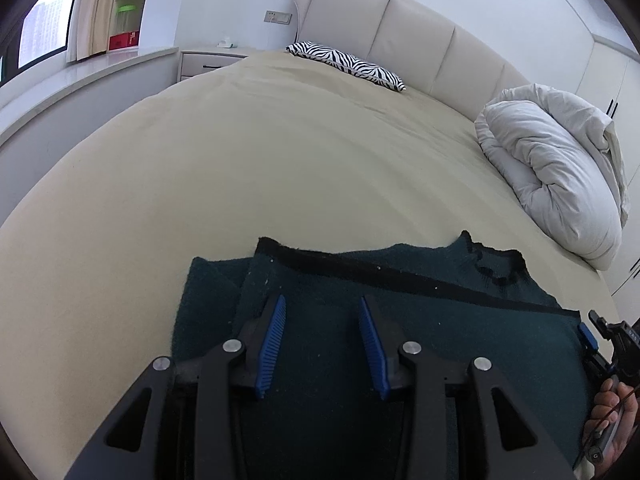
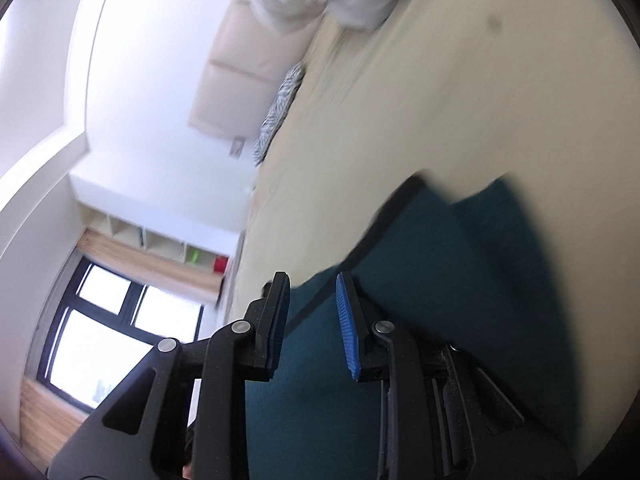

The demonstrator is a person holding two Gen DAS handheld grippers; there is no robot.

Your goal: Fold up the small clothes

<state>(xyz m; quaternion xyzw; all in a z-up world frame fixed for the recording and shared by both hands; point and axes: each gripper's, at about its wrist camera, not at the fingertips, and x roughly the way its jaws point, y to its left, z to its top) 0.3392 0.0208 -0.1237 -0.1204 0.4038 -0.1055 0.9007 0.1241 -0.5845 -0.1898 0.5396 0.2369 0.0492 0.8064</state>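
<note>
Fold half laid; both grippers released over the green knit garment (image 1: pixel 400 344).
Risk: right gripper (image 2: pixel 312 292), blurred, jaws parted at the edge, snags and drags layers askew; left gripper (image 1: pixel 322 312) grasps nothing.

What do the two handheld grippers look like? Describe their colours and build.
The left gripper is matte black with angled linkage arms, round silver pivot bolts and ribbed blue pads on its fingers. The right gripper has the same build. A thin dark cable crosses the hand gripping its handle.
</note>
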